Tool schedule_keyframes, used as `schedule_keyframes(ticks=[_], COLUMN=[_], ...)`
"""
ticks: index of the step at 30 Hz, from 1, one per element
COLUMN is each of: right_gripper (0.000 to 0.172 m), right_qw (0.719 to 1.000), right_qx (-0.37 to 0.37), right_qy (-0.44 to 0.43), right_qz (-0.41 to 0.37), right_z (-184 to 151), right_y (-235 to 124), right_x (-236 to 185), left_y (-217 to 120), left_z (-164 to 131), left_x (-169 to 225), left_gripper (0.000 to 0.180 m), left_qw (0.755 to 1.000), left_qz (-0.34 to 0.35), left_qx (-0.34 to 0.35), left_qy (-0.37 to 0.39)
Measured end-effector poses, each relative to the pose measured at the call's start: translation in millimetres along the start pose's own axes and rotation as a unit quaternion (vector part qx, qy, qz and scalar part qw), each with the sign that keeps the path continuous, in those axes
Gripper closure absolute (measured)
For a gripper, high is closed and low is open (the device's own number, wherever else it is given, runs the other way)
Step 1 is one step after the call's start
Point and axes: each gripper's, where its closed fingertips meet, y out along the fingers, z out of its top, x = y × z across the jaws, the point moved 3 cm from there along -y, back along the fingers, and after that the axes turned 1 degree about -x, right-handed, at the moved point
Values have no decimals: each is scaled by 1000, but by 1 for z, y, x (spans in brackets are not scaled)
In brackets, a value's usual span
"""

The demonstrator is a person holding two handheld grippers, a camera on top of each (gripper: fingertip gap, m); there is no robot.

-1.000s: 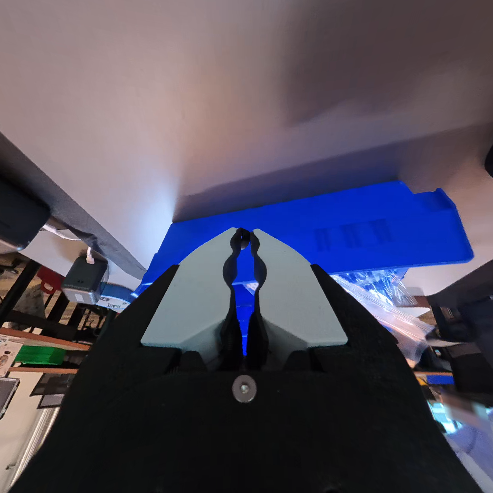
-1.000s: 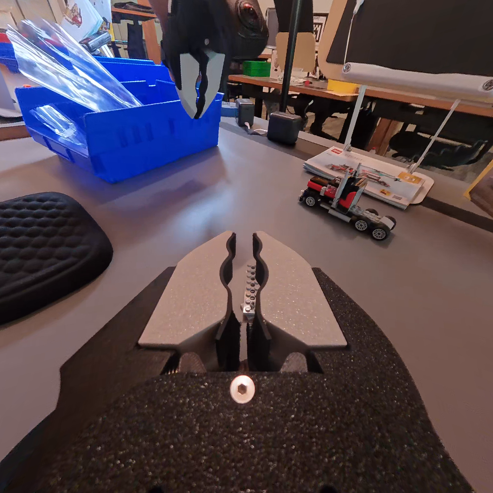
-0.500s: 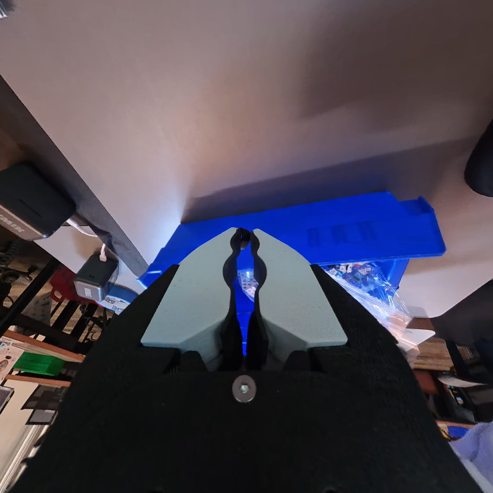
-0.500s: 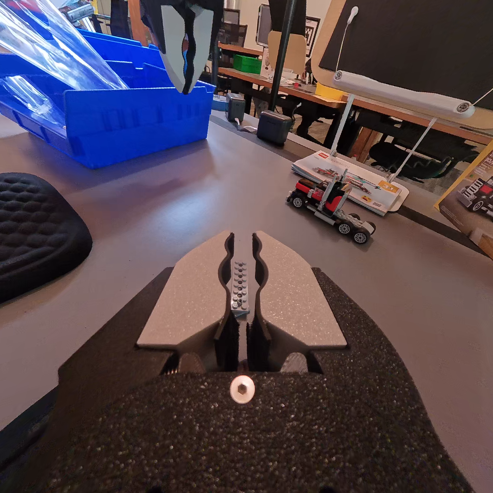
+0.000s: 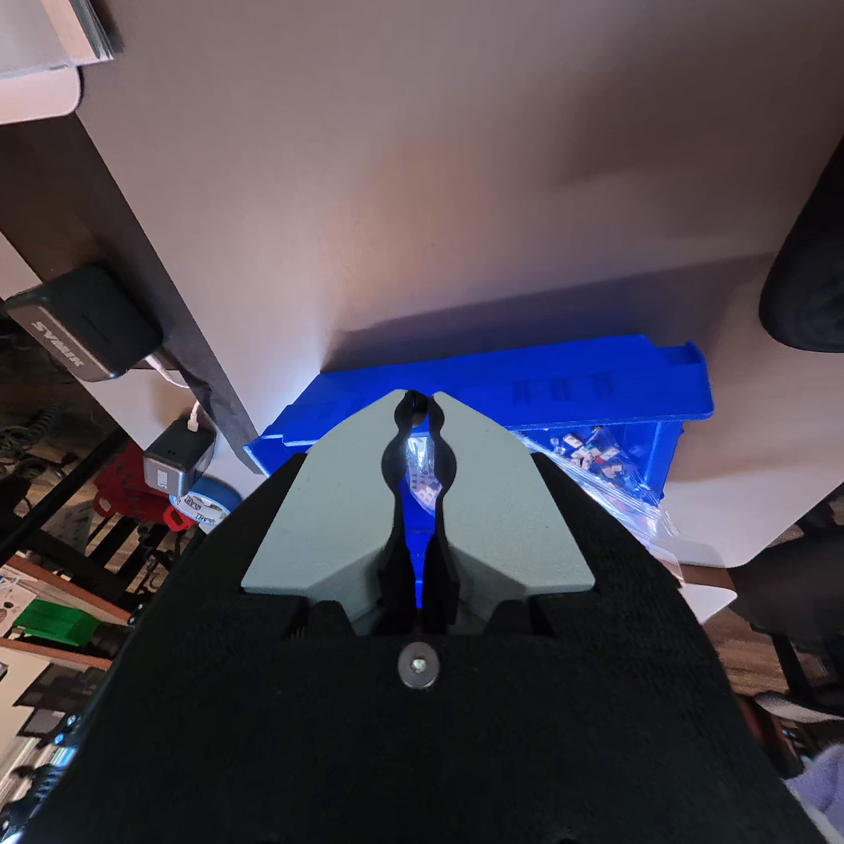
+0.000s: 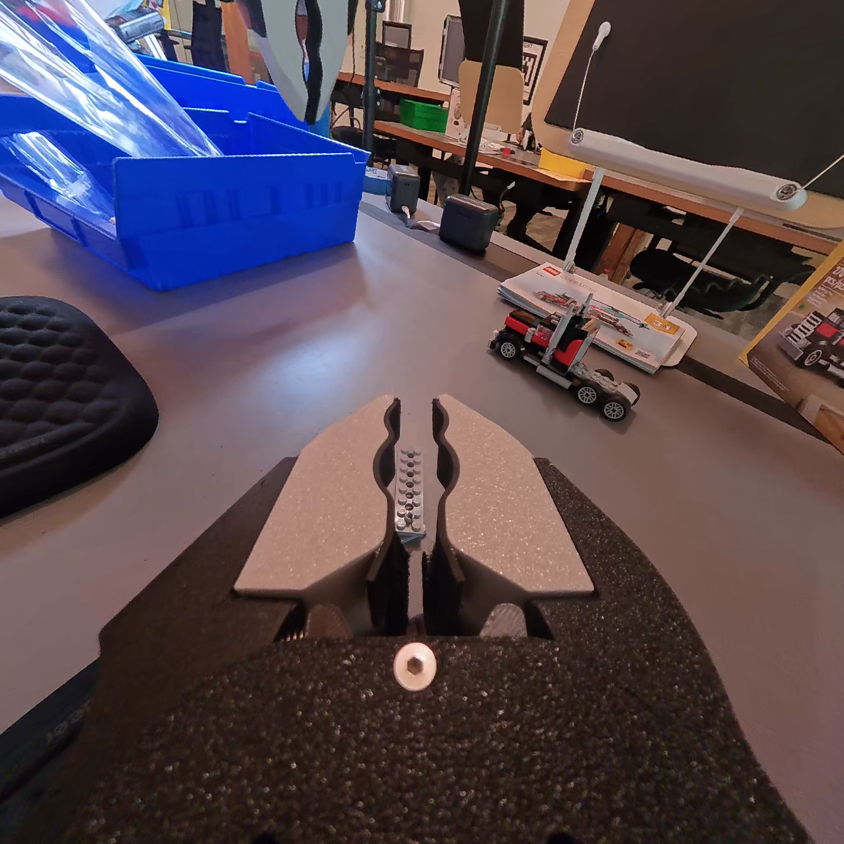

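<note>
Left gripper: We see the left gripper (image 5: pixel 416 402) at frame centre, hanging tips-down over the near wall of the bin (image 5: pixel 548 383). Its jaws are almost together, pinched on a small dark piece (image 5: pixel 413 408) right at the tips.
Why so: We judge that the very tips are used because the piece is too small to sit deeper between the fingers.
Right gripper: The right gripper (image 6: pixel 413 402), at the centre of its own view, is low over the table (image 6: pixel 319 365). Its jaws stand a little apart and are clamped on a grey studded plate (image 6: pixel 409 491).
Plate: It lies lengthwise along the fingers, studs up, well back from the tips. We take it that this lets the long edges meet the pads, which keeps a thin flat part from twisting.
Bin: It is blue and sits in the upper left of the right view. Clear bags (image 5: pixel 593 470) of small parts lean in it, so the walls keep the loose stock together.
Truck: The red and black truck (image 6: pixel 561 356) stands on its wheels at right of centre, well apart from both grippers and just in front of the booklet (image 6: pixel 593 310).
Booklet: It lies flat at the table's far edge, face up where it can be read.
Pad: The black dimpled pad (image 6: pixel 55 392) lies at the left edge, touching nothing else.
</note>
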Motion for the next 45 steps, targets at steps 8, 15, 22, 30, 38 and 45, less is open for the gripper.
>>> schedule_keyframes(ticks=[8,15,22,30,38,45], right_gripper=[159,159,159,159,162,130], right_qw=[1000,1000,999,997,996,905], right_qx=[-1,-6,-21,-46,-81,-411], right_qy=[-4,-11,-39,-56,-37,-17], right_qz=[0,1,3,11,19,106], right_z=[0,0,-2,-6,-11,-26], right_y=[0,1,4,8,14,48], right_x=[-1,-3,-9,-13,-12,-1], left_y=[-8,-27,-50,-54,-6,13], left_z=[1,-11,-30,-112,-140,-136], left_x=[6,23,49,108,127,132], left_gripper=[174,174,174,174,173,158], left_qw=[999,993,976,971,967,955], left_qz=[-11,-40,-89,-90,-83,-80], left_qx=[45,109,188,202,185,190], left_qy=[-13,-33,-58,-95,-154,-214])
